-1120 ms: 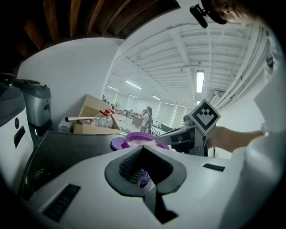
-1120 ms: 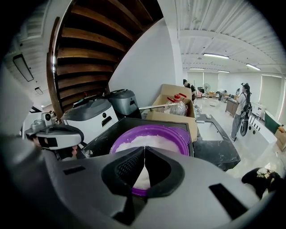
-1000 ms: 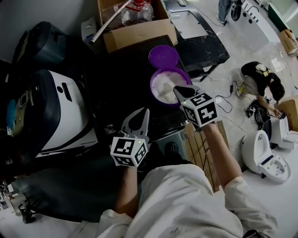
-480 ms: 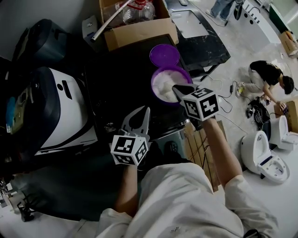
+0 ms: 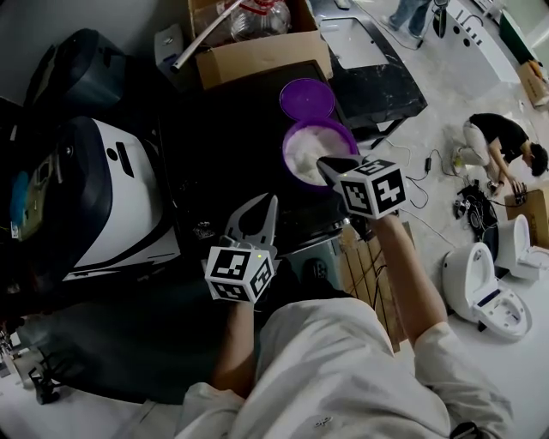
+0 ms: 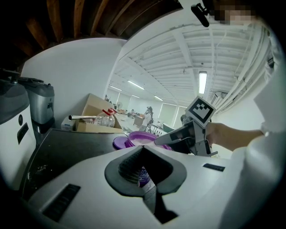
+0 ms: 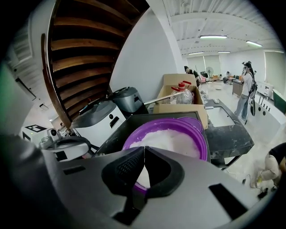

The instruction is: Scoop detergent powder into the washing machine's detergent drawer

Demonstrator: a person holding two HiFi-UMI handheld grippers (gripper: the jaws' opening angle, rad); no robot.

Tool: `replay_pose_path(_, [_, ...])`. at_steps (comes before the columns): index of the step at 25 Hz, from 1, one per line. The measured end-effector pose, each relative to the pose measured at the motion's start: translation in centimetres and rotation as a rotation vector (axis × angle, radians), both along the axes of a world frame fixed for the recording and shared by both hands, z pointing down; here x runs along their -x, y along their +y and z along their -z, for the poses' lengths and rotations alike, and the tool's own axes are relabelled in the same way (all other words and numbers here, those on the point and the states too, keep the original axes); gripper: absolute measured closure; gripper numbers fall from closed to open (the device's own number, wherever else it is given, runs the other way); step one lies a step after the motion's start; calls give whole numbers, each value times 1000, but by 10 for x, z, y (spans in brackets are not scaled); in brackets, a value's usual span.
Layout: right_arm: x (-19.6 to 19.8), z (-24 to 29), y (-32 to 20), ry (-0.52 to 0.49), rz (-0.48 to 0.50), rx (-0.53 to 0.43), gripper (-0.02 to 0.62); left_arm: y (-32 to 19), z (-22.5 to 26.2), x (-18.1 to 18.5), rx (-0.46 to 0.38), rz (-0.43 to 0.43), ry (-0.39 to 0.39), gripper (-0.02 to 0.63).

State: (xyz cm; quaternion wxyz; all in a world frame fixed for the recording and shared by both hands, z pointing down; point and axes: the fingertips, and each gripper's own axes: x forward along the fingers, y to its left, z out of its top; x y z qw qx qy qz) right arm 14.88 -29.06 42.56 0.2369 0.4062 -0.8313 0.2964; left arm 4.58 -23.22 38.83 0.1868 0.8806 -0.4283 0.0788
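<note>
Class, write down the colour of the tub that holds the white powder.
The tub is purple; it shows best in the right gripper view.

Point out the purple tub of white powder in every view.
Head view: purple powder tub sits upper centre, on the dark tabletop.
Left gripper view: tub at centre, small and distant.
Right gripper view: tub at centre, large and close.
Shared landmark: the cardboard box behind it.

A brown cardboard box [image 5: 257, 53] holds a clear red-capped plastic bottle [image 5: 262, 15], while on the pale floor [image 5: 446, 94] a person in black [image 5: 502, 141] crouches beyond a white ceramic toilet [image 5: 485, 287].
</note>
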Motion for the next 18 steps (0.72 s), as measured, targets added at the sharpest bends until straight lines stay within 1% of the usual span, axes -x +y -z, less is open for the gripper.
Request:
replay_pose_path(5, [3, 1, 4, -15, 9, 7, 586, 1, 0, 1, 0, 5, 0, 594])
replay_pose_path(12, [7, 3, 7, -68, 4, 20, 586, 2, 0, 2, 0, 8, -1, 594])
replay_pose_path(18, [9, 6, 10, -150, -19, 42, 584, 1, 1, -1, -2, 3, -1, 594])
